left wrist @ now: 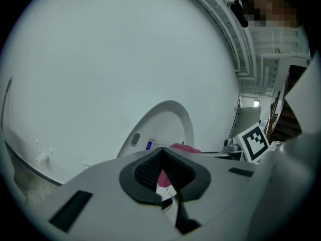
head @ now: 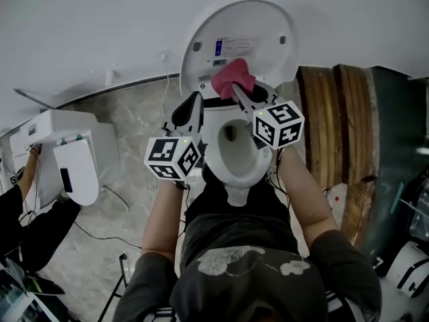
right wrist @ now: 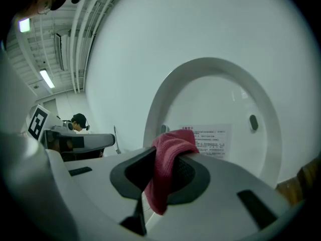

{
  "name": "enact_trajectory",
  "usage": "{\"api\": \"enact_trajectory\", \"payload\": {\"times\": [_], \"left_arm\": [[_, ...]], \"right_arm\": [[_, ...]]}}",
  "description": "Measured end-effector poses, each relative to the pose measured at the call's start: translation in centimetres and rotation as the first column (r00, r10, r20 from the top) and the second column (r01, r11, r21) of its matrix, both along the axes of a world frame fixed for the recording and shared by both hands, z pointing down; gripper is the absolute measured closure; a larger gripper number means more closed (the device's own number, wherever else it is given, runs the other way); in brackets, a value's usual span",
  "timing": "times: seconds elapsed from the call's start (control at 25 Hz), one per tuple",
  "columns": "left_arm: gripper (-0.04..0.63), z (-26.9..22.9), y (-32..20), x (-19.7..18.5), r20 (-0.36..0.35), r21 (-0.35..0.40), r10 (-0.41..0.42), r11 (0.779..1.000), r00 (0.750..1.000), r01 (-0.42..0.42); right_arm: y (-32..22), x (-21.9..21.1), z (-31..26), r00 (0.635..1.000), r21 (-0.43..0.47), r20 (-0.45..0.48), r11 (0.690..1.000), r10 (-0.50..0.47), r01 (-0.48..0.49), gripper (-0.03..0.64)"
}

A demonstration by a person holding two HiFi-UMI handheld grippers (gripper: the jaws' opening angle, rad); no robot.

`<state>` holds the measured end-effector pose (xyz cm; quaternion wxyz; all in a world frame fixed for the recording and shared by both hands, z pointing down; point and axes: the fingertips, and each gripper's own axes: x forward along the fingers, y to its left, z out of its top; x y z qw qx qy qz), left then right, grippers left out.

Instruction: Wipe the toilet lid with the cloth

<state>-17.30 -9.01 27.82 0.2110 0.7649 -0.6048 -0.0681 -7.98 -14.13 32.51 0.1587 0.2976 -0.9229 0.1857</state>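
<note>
The white toilet lid point(head: 241, 42) stands raised against the wall, its inner face with a printed label toward me; it also fills the right gripper view as the lid point(right wrist: 220, 114). My right gripper point(head: 236, 88) is shut on a pink cloth point(head: 232, 78), held just in front of the lid's lower part. In its own view the cloth point(right wrist: 168, 167) hangs folded between the pads. My left gripper point(head: 194, 99) is shut with nothing in it, left of the bowl point(head: 236, 154) and short of the lid point(left wrist: 165, 129).
A second white toilet unit point(head: 67, 156) stands at the left with a person's arm beside it. Wooden boards point(head: 335, 126) lean at the right. Cables run over the marble floor point(head: 127, 200). The white wall point(head: 100, 25) is behind the lid.
</note>
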Motion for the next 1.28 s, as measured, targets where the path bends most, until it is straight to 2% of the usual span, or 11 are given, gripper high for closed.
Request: {"api": "enact_trajectory", "payload": {"times": [0.16, 0.44, 0.76, 1.04, 1.28], "left_arm": [[0.588, 0.3, -2.2, -1.2, 0.018, 0.02, 0.001, 1.0, 1.0, -0.002], [0.588, -0.7, -4.7, -2.9, 0.044, 0.056, -0.049, 0.997, 0.998, 0.046], [0.588, -0.5, -6.1, -2.6, 0.03, 0.057, -0.059, 0.997, 0.998, 0.057], [0.588, -0.8, -7.2, -0.5, 0.053, 0.056, -0.04, 0.998, 0.998, 0.037], [0.588, -1.1, -9.1, 2.1, 0.061, 0.061, -0.013, 0.998, 0.998, 0.01]], "right_arm": [[-2.6, -1.9, -0.9, 1.0, 0.049, 0.024, 0.999, -0.008, 0.007, 0.561], [-6.4, -5.9, -3.8, 0.994, 0.178, 0.047, 0.98, -0.096, 0.086, 0.561], [-9.4, -7.8, -5.3, 0.991, 0.245, 0.07, 0.965, -0.11, 0.09, 0.561], [-11.2, -6.4, -7.6, 0.989, 0.279, 0.112, 0.959, -0.091, 0.057, 0.561], [-13.6, -2.3, -9.3, 0.979, 0.286, 0.202, 0.956, 0.002, -0.061, 0.561]]}}
